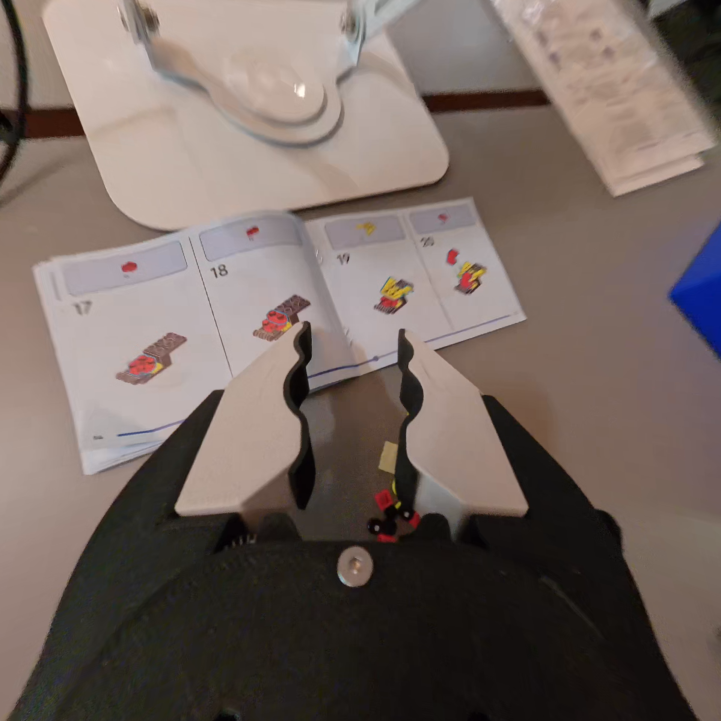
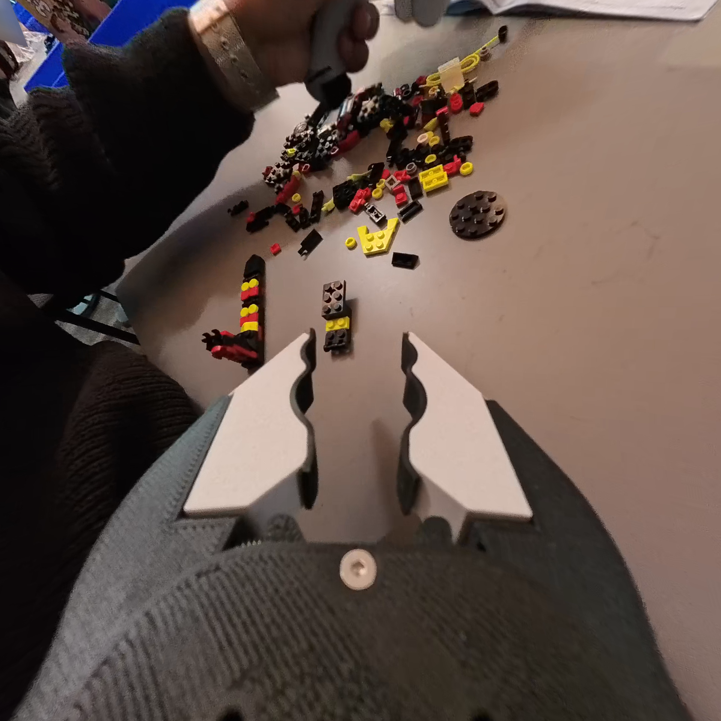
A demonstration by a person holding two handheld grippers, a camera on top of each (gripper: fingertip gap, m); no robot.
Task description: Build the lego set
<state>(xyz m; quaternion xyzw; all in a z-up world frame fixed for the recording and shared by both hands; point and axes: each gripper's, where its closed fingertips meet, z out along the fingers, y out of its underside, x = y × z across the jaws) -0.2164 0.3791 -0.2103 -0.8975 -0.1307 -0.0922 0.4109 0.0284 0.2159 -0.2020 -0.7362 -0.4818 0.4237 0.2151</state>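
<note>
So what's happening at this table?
A person is building a lego set with a two-finger gripper in each hand. Both are open and holding nothing. The left gripper hovers over the open booklet; the right gripper points at a small brown and yellow assembly, beside a longer black one. Most pieces lie loose.

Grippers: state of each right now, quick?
Left gripper: open, holding nothing, above the open instruction booklet.
Right gripper: open, holding nothing; the small brown-and-yellow lego assembly lies on the table just past its fingers.
</note>
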